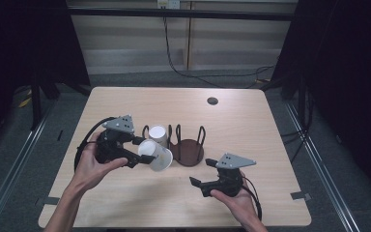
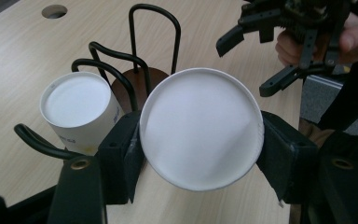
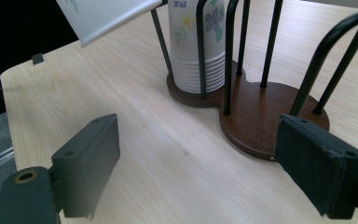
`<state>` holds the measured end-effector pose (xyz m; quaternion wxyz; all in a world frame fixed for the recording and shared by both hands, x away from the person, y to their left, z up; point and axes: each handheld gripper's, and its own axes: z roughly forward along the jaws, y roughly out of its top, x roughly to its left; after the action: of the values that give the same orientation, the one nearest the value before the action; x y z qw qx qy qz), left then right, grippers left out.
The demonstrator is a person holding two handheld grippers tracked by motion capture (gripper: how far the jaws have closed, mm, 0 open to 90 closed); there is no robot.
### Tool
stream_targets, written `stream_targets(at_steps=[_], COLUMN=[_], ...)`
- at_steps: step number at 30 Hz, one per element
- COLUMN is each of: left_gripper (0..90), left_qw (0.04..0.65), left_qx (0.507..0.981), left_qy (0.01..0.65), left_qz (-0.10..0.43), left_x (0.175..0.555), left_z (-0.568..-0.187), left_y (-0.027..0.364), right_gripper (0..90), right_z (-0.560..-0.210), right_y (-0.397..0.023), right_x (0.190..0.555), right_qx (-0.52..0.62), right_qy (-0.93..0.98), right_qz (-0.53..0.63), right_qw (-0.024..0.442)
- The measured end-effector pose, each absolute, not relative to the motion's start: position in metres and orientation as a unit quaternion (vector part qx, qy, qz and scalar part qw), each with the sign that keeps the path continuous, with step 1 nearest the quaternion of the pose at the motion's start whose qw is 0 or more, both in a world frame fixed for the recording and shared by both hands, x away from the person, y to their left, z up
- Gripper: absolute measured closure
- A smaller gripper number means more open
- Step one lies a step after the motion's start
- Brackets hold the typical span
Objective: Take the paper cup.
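Note:
My left gripper (image 1: 145,155) is shut on a white paper cup (image 1: 156,155), which lies tilted on its side just left of the rack. In the left gripper view the cup's round bottom (image 2: 200,128) faces the camera between the two black jaws. A stack of flower-printed cups (image 1: 158,135) stands upside down in the left bay of a wire cup rack with a dark wooden base (image 1: 189,152). My right gripper (image 1: 203,173) hovers open and holds nothing, in front of and to the right of the rack. In the right gripper view the stack (image 3: 198,46) and base (image 3: 261,121) lie ahead.
The rack's black wire loops (image 2: 154,28) rise around both bays; the right bay (image 3: 265,116) holds no cups. A round cable hole (image 1: 212,101) sits in the tabletop at the back. Bare light wood (image 1: 140,198) spreads in front of the rack.

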<state>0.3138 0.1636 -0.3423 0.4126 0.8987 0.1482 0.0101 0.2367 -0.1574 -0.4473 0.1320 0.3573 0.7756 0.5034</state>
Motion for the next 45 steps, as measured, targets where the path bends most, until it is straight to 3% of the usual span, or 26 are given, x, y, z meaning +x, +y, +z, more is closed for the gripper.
stream_targets(at_steps=[18, 45], left_gripper=[37.1, 37.2], left_qw=[0.414, 0.422], left_qx=[0.899, 0.899], left_qy=[0.14, 0.109], left_qz=[-0.016, -0.041], left_x=[0.31, 0.299], left_z=[-0.367, -0.359], left_y=[0.155, 0.146], right_gripper=[13.8, 15.4], right_z=[-0.441, -0.437], right_y=[-0.129, -0.105], right_x=[0.246, 0.249], right_qx=[0.296, 0.234], right_qy=[0.788, 0.796], right_qz=[0.531, 0.552], right_qw=[0.098, 0.083])
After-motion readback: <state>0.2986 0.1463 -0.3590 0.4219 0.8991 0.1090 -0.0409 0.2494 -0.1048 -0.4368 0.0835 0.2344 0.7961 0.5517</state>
